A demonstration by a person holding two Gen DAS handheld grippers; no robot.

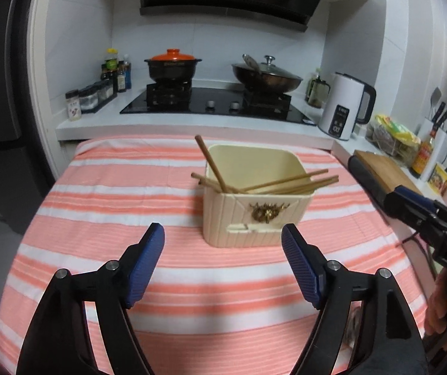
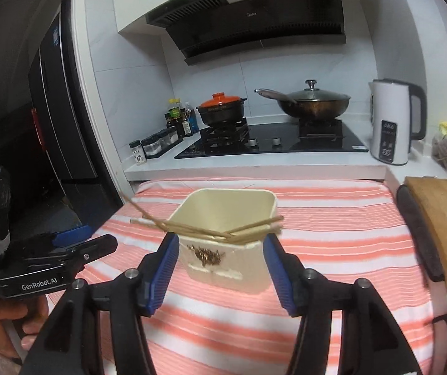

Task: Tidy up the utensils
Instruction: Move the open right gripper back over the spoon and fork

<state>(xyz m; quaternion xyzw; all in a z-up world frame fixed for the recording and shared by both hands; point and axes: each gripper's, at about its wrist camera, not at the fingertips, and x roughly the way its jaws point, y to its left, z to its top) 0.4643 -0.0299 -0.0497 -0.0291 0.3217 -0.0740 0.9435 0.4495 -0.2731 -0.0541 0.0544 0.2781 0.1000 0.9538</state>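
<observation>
Cream plastic holder (image 1: 256, 206), ribbed, with a gilt emblem on its near face, is standing upright near the middle of the striped bench (image 1: 104, 206). Wooden chopsticks (image 1: 289, 184), several, are lying loosely in the holder, crossing one another and leaning over the rim; most tips are projecting past the right edge, one is slanting up to the far left, another is jutting out level on the left. Left tool (image 1: 222, 262) is hovering over the bench on the near side of the holder, its blue pads spread wide and gripping nothing, a clear gap showing between it and the holder. Right tool (image 2: 220, 272) is hovering just short of the holder (image 2: 226, 250), pads likewise spread and empty, one on each side of the container's near face; whether they are touching it cannot be told. Chopsticks (image 2: 211, 231) are appearing blurred in the right wrist view. Behind the bench, a hob is carrying a clay pot with an orange lid (image 1: 173, 65) and a lidded wok (image 1: 267, 73); a white kettle (image 1: 345, 106) is standing on the right. Step in hand, by judgement: collection seems done, tidying remaining. Next move is probably calling for steadying the holder while gathering the splayed chopsticks into one aligned bundle, without tipping the light container.
</observation>
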